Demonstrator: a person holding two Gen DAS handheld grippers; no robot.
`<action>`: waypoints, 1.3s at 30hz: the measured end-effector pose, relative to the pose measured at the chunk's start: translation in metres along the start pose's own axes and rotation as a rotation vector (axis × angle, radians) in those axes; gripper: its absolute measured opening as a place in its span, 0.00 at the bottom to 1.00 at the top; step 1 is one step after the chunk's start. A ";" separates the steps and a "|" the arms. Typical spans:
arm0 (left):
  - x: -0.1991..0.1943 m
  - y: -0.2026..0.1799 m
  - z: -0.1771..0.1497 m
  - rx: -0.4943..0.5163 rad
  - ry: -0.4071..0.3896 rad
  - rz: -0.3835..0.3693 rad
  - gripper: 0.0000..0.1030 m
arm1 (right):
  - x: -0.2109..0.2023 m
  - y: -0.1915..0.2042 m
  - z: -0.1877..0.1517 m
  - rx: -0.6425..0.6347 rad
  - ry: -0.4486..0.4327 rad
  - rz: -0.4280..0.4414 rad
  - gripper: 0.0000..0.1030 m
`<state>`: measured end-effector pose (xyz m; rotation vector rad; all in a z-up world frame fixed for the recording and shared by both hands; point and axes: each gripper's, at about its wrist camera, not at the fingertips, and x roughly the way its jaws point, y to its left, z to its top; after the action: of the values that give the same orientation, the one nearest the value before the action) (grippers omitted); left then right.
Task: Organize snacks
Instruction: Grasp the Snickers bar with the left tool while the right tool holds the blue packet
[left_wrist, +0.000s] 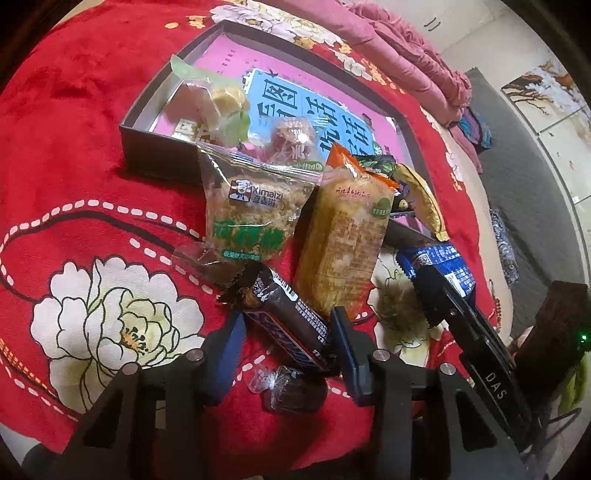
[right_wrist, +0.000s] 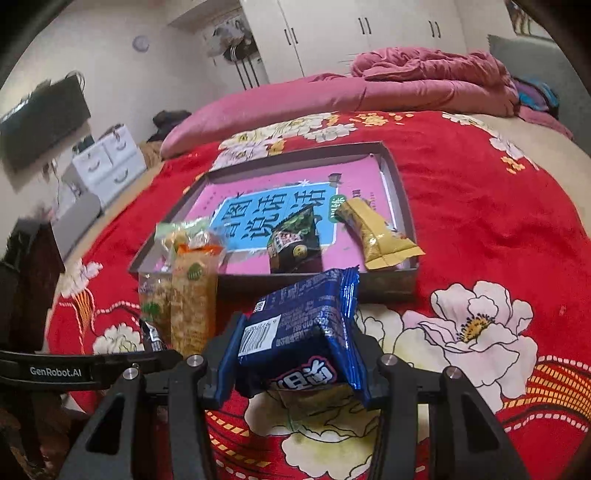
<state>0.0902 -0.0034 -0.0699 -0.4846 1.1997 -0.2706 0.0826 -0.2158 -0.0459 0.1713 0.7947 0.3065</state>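
Two hand-held grippers work a scatter of wrapped snacks on a bed spread with a red floral blanket (right_wrist: 480, 184), in front of a shallow dark box (right_wrist: 402, 206) lined with a pink and blue printed sheet. The right gripper (right_wrist: 295, 354) has its fingers clamped on a blue foil snack pack (right_wrist: 299, 332), pinched across its width and lifted clear of the blanket, the crimped end pointing toward the box. The left gripper (left_wrist: 291, 339) has its fingers closed round a dark chocolate bar (left_wrist: 284, 317), which lies slantwise on the blanket just in front of a small clear-wrapped dark sweet (left_wrist: 291, 395); whether the pads press firmly on the bar is hard to tell from this angle.

Both packs look light. The blue pack's foil is slick and puffed, and likely to crumple or slide if squeezed off-centre, so a hold across its middle suits it. The chocolate bar appears stiffer and is best taken across its narrow width near the middle.

Beside the bar lie a clear pack of shredded-topped cake (left_wrist: 255, 218) and a long orange-ended cake pack (left_wrist: 343, 236), both soft and crushable. A yellow packet (right_wrist: 373, 236) and a dark green packet (right_wrist: 295, 240) already rest inside the box.
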 end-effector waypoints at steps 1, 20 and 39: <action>-0.001 0.000 0.000 0.001 0.000 0.000 0.46 | 0.000 -0.001 0.000 0.005 0.000 0.004 0.49; -0.021 0.001 -0.003 0.009 -0.059 -0.010 0.36 | -0.001 0.008 0.001 -0.031 -0.006 -0.007 0.49; -0.038 -0.006 -0.003 0.062 -0.125 -0.003 0.19 | -0.007 0.015 0.005 -0.049 -0.039 0.009 0.49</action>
<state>0.0745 0.0074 -0.0365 -0.4431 1.0656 -0.2758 0.0786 -0.2039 -0.0339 0.1348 0.7476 0.3301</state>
